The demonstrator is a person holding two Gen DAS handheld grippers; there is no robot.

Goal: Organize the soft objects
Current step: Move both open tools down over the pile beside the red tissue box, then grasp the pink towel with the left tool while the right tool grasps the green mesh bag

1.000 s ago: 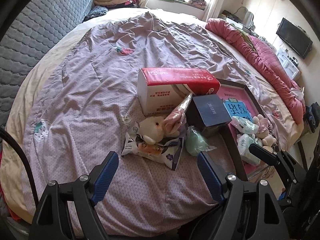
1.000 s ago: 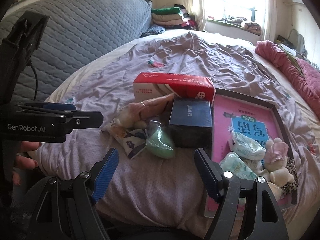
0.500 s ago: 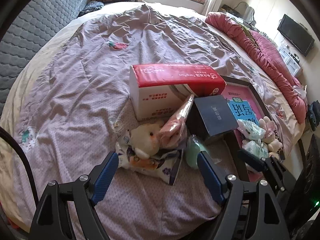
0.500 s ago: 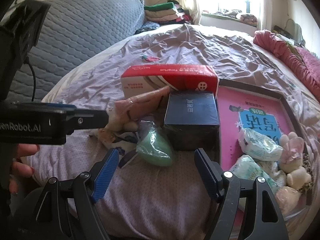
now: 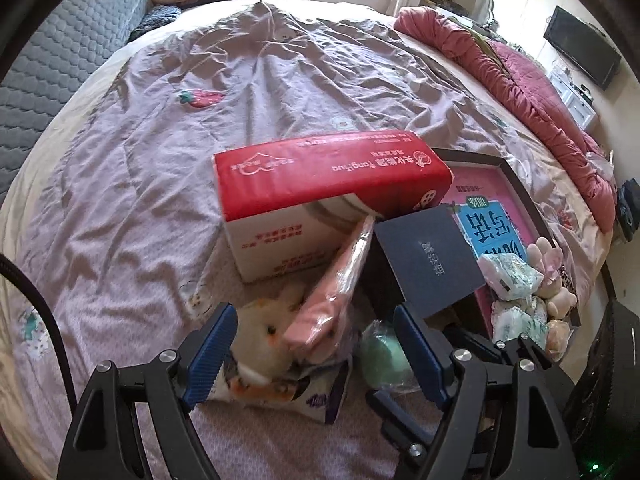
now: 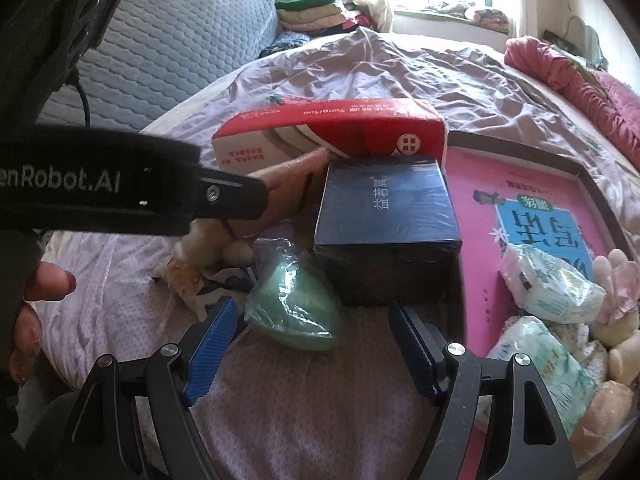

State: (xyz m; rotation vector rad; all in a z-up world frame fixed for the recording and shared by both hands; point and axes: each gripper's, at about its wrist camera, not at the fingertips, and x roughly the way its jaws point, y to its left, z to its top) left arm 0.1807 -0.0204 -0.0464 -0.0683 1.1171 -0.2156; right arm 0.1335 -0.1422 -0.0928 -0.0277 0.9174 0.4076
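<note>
Two grippers hang over a heap of soft things on a bed with a lilac, strawberry-printed sheet [image 5: 168, 184]. The left gripper [image 5: 316, 354], with blue ribbed pads, stands wide open and holds nothing; between its fingers, lower down, sit a cream plush toy [image 5: 266, 330] and a long pink bundle in clear plastic wrap [image 5: 340, 276]. The bundle's long axis runs from the toy up to a red-and-white tissue pack [image 5: 320, 184], its far tip leaning on the pack. The toy's lower half is hidden behind the pad, and its face is too blurred to read. Under it lies a flat printed packet [image 5: 280, 394], partly covered.

The right gripper [image 6: 312, 350] is likewise spread wide and empty, poised just above a mint-green soft lump in crinkled plastic [image 6: 296, 312], which lies on the sheet against a dark navy box [image 6: 384, 216]. In the right wrist view the left gripper's black body crosses the frame and hides most of the toy and bundle; a person's fingertips [image 6: 48, 286] show at the left edge.

Right of the box, a dark-rimmed tray with a pink printed bottom [image 6: 516, 176] holds white wrapped packs [image 6: 552, 284] and small plush figures [image 6: 616, 300], cut off at the frame edge.
</note>
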